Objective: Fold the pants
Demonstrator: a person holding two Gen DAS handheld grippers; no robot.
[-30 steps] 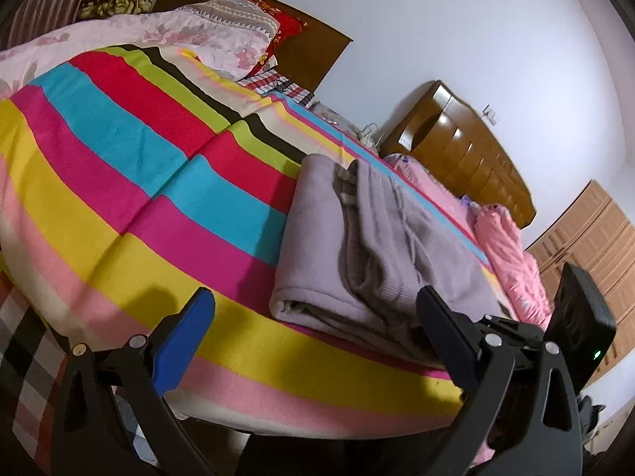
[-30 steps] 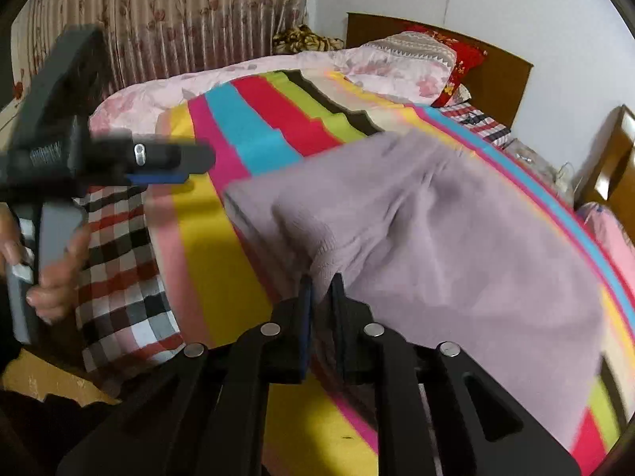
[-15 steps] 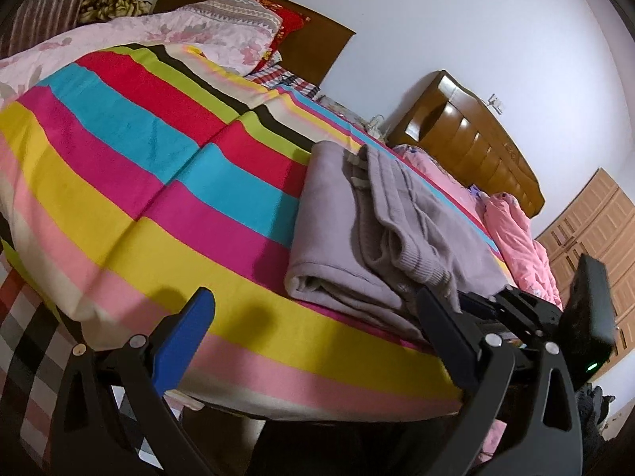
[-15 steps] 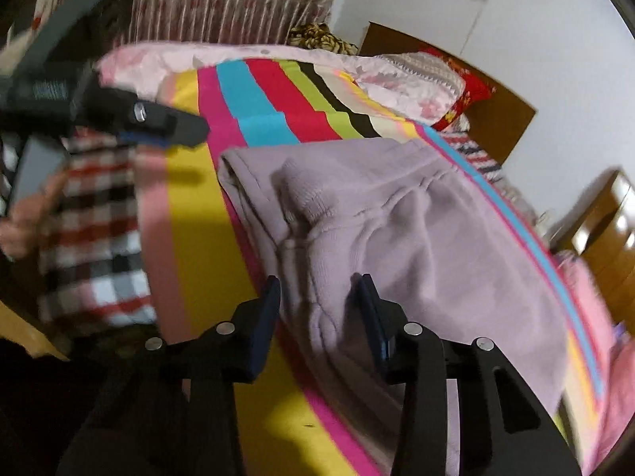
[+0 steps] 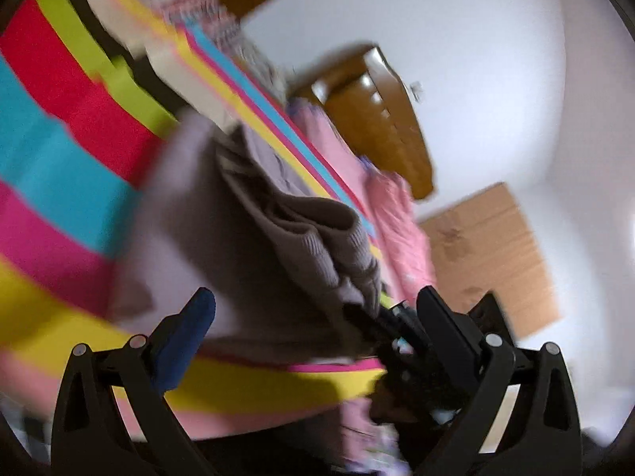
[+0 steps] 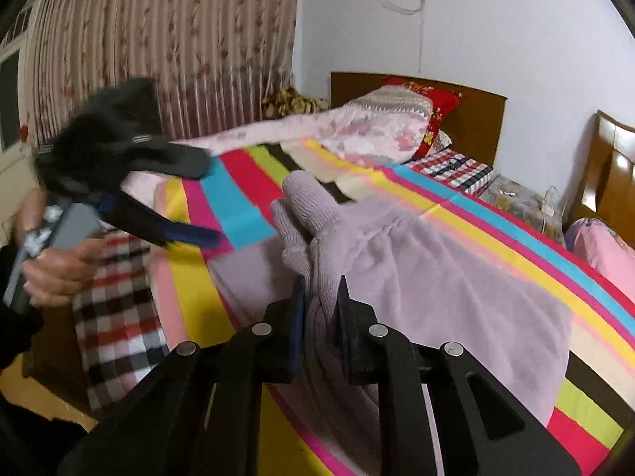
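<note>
Right wrist: closing right tongs [image 6: 320, 297] pinch lilac pants [image 6: 416, 261]; left tongs [image 6: 198, 198] gape.

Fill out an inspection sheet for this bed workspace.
Surface: striped blanket covering the bed, over a checked sheet.
Job's things: lilac pants, partly folded, ribbed cuff raised.
Clutter: floral quilt and red pillow at the headboard; pink bedding beside the bed.
Grippers: right gripper closing, pants fabric pinched between its fingers; left gripper open, holding nothing, gripped by a hand.
Cables: a cord hanging on the wall.
Surroundings: curtain, white wall, wooden cabinet.
</note>
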